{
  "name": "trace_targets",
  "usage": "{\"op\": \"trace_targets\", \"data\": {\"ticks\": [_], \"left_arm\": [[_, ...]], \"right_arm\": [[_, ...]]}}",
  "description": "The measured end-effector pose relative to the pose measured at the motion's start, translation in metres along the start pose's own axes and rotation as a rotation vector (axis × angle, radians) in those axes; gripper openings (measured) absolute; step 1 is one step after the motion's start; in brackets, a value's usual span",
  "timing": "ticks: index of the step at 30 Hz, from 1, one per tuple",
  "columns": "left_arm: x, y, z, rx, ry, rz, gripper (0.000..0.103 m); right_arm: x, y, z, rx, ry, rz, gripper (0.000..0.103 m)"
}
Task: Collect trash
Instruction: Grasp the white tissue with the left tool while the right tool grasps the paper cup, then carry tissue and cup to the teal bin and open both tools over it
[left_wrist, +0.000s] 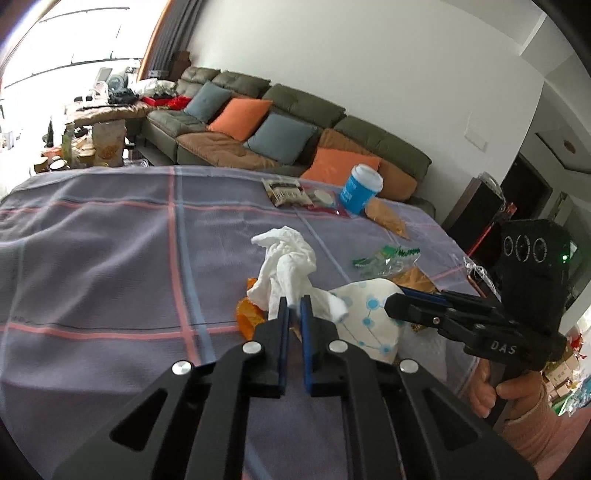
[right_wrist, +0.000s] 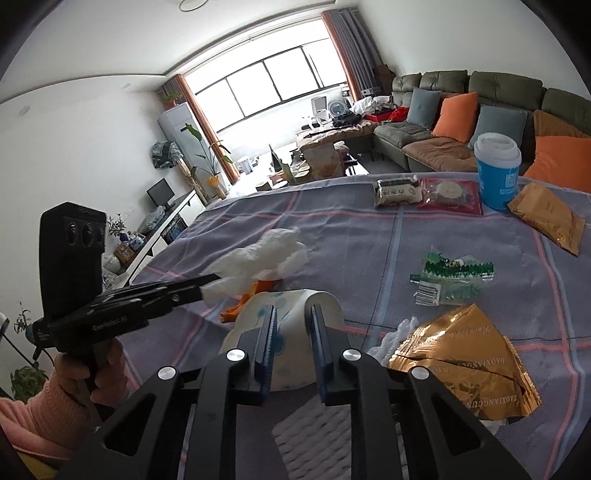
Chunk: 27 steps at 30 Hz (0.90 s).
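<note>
On the plaid tablecloth (left_wrist: 92, 258) lies a crumpled white tissue (left_wrist: 284, 258). My left gripper (left_wrist: 293, 301) is shut on its near end; the right wrist view shows that gripper (right_wrist: 212, 282) pinching the tissue (right_wrist: 258, 254) from the left. Just right of it, a white paper cup with blue dots (right_wrist: 291, 306) lies on its side. My right gripper (right_wrist: 294, 310) is shut on the cup, one pad on each side. From the left wrist view this gripper (left_wrist: 391, 304) reaches onto the cup (left_wrist: 369, 314) from the right. An orange wrapper (left_wrist: 247, 314) lies partly hidden under the tissue.
A torn gold wrapper (right_wrist: 465, 362) and a green-white wrapper (right_wrist: 450, 277) lie to the right. At the table's far side stand a blue lidded cup (right_wrist: 496, 170), two snack packets (right_wrist: 399, 190) and a gold pouch (right_wrist: 546, 218). A sofa (left_wrist: 295, 110) is behind.
</note>
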<state>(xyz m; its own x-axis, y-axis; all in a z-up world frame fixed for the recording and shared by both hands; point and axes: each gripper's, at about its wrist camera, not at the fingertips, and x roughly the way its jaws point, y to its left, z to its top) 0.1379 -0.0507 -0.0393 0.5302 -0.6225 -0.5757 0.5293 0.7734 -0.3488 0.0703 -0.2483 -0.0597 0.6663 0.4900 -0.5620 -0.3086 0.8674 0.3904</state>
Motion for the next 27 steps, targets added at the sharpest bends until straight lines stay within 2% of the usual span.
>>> {"op": "trace_targets", "data": {"ticks": [7, 15, 27], "left_arm": [[-0.047, 0.006, -0.005, -0.004, -0.079, 0.020, 0.007], [-0.092, 0.025, -0.024, -0.066, -0.142, 0.047, 0.007], [-0.147, 0.053, -0.058, -0.138, -0.187, 0.131, 0.007]], "right_arm": [[-0.008, 0.009, 0.005, -0.001, -0.029, 0.032, 0.016], [-0.012, 0.029, 0.011, -0.029, -0.056, 0.070, 0.016], [0.015, 0.074, 0.016, -0.079, -0.027, 0.172, 0.015]]}}
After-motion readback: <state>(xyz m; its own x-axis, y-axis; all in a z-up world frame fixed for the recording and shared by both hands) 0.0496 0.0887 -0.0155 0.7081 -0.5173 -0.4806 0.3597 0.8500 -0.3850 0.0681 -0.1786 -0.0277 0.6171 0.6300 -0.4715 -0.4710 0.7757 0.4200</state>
